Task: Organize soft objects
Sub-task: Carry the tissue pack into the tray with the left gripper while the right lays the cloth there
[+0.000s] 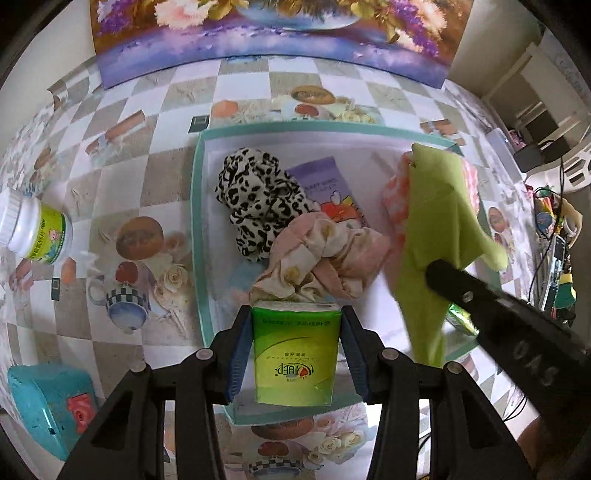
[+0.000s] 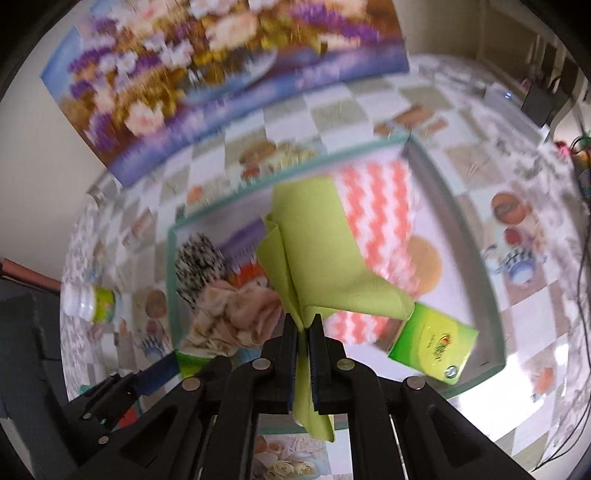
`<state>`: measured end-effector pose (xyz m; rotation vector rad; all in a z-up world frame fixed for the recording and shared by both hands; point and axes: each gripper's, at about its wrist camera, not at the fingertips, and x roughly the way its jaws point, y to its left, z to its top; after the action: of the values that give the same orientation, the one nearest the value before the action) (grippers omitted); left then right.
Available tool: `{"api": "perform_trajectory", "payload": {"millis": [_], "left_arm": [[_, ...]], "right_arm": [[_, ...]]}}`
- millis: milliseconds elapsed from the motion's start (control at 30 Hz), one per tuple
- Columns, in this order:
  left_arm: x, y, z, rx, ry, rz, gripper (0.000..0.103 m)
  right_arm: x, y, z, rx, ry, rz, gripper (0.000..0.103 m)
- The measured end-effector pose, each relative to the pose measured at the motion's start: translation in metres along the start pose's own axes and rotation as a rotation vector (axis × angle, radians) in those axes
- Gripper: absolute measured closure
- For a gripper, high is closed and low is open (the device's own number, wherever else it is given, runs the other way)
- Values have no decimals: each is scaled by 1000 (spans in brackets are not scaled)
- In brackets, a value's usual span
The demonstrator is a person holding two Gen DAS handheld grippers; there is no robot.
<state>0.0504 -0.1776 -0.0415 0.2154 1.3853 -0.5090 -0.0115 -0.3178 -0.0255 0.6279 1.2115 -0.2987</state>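
Left gripper [image 1: 295,325] clamps green tissue pack [image 1: 295,354] at frame bottom; right gripper [image 2: 303,332] pinches lime cloth [image 2: 314,236] above teal tray [image 1: 195,206].

White bottle [image 1: 35,230] lying on tablecloth [image 1: 147,155]; floral painting [image 1: 273,33] (possibly propped) behind.

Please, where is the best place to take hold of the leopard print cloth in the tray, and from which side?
Take the leopard print cloth at its raised upper bunch, coming from above. It lies crumpled in the teal tray; its near edge meets the pink cloth, so a low grip may catch both.
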Motion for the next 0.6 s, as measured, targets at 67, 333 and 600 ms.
{"api": "perform_trajectory", "payload": {"millis": [67,333,600], "left_arm": [[6,1,-1,-2,12,3,55],[11,2,0,-19,28,-20,54],[-16,13,0,-43,-29,-46,42]], "right_arm": [[10,0,-1,1,28,-6,94],[20,-2,-1,10,61,-24,93],[-8,5,3,3,-15,-40,64]]}}
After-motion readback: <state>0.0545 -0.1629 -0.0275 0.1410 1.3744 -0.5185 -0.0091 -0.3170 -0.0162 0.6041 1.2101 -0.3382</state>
